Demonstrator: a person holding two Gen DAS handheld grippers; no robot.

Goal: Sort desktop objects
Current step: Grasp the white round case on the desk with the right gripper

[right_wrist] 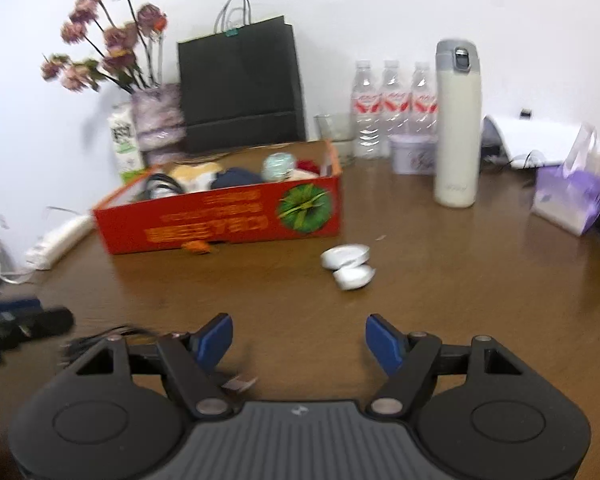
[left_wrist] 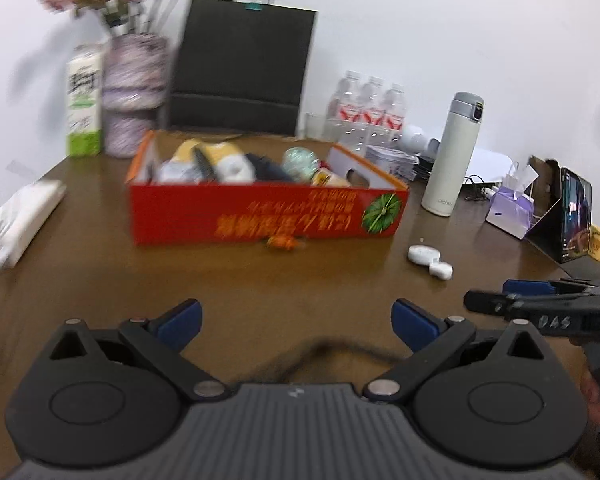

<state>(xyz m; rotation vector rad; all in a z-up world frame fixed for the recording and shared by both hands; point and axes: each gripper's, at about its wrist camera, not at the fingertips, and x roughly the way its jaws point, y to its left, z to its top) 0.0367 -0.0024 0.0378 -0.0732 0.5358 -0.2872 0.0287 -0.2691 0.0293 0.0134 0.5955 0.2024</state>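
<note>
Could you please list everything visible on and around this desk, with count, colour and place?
table: one, brown, under everything
box: one, red, centre, filled with items
wrapper: one, orange, at box front
earbud case: one, white, open, right of box
flask: one, cream, upright, right
water bottles: three, clear, at wall
paper bag: one, black, behind box
flower vase: one, purplish, back left
carton: one, white-green, beside vase
gift bag: one, lilac, far right
left gripper: black-blue, open, empty
right gripper: black-blue, open, empty
</note>
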